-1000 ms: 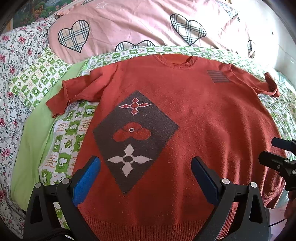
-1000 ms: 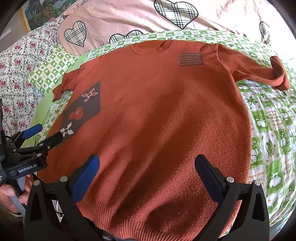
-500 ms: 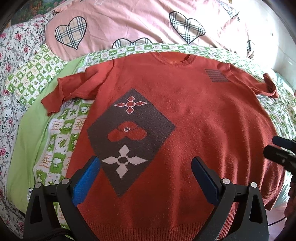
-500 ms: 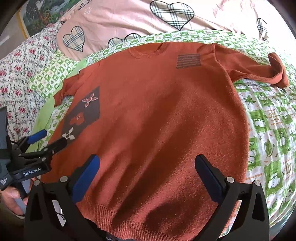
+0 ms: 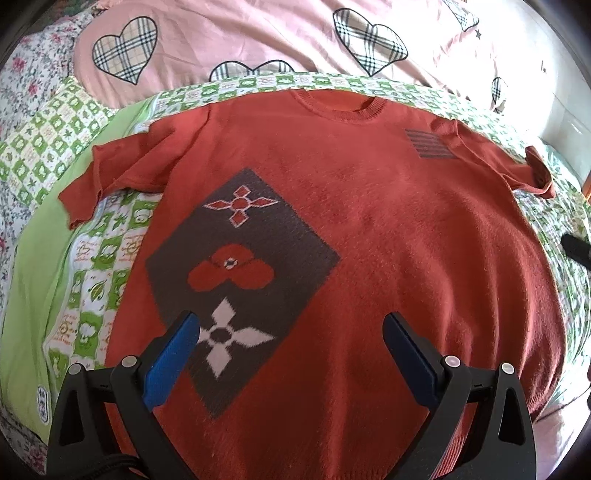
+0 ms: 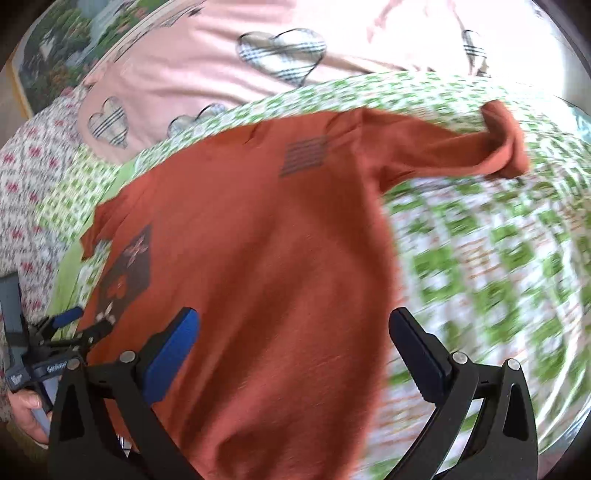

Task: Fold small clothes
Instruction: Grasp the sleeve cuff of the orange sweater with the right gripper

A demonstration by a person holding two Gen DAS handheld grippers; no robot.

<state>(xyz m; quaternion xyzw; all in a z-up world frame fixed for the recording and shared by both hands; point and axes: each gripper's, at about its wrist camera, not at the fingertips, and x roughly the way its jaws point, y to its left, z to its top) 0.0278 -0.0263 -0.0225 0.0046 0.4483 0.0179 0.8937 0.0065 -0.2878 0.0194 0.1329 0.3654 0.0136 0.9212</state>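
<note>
Left wrist: tongs wide, empty.

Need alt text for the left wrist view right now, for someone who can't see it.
A rust-red sweater lies flat, face up and unfolded on a green-checked sheet, sleeves spread. The open left gripper hovers over its lower half, near a dark diamond panel. A pink heart-print quilt lies beyond.

Left wrist view over hem facing collar, right wrist view blurred, further right, both sharing the sweater
</note>
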